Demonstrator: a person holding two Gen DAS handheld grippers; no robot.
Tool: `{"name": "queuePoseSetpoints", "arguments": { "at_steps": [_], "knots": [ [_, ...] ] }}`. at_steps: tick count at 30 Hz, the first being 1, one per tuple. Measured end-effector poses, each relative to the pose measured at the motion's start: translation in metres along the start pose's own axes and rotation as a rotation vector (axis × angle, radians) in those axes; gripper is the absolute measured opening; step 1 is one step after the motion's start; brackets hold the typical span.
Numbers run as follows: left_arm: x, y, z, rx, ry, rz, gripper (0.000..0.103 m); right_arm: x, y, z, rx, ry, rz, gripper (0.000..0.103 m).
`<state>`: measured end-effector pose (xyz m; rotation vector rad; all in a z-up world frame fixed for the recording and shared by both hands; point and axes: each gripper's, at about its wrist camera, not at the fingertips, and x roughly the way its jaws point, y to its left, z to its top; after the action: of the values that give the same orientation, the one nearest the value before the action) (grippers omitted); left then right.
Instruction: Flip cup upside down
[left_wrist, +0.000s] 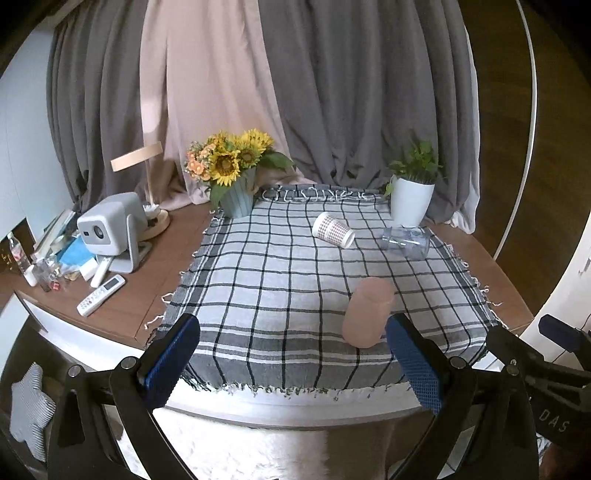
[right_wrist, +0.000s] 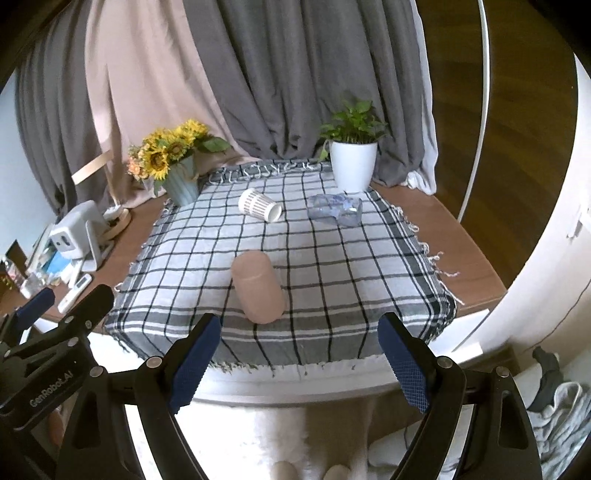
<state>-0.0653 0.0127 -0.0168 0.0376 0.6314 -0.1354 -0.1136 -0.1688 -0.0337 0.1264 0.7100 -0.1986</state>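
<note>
Three cups lie on their sides on the checked cloth (left_wrist: 273, 280). A pink cup (left_wrist: 367, 312) lies nearest, towards the front; it also shows in the right wrist view (right_wrist: 258, 286). A white patterned cup (left_wrist: 333, 229) (right_wrist: 259, 205) lies further back. A clear plastic cup (left_wrist: 406, 242) (right_wrist: 336, 209) lies to its right. My left gripper (left_wrist: 291, 356) is open and empty, held off the table's front edge. My right gripper (right_wrist: 299, 354) is open and empty, also in front of the table, facing the pink cup.
A sunflower vase (left_wrist: 236, 199) stands at the cloth's back left and a white plant pot (left_wrist: 410, 205) at the back right. A projector (left_wrist: 110, 225), remotes (left_wrist: 100, 295) and clutter sit on the brown table left of the cloth. Curtains hang behind.
</note>
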Motion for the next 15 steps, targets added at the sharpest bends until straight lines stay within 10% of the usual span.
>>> {"name": "queuePoseSetpoints", "arguments": {
  "at_steps": [15],
  "knots": [
    [-0.011, 0.001, -0.001, -0.004, -0.010, -0.015, 0.103, -0.016, 0.005, -0.005, -0.023, -0.045, 0.005, 0.087]
  ]
}}
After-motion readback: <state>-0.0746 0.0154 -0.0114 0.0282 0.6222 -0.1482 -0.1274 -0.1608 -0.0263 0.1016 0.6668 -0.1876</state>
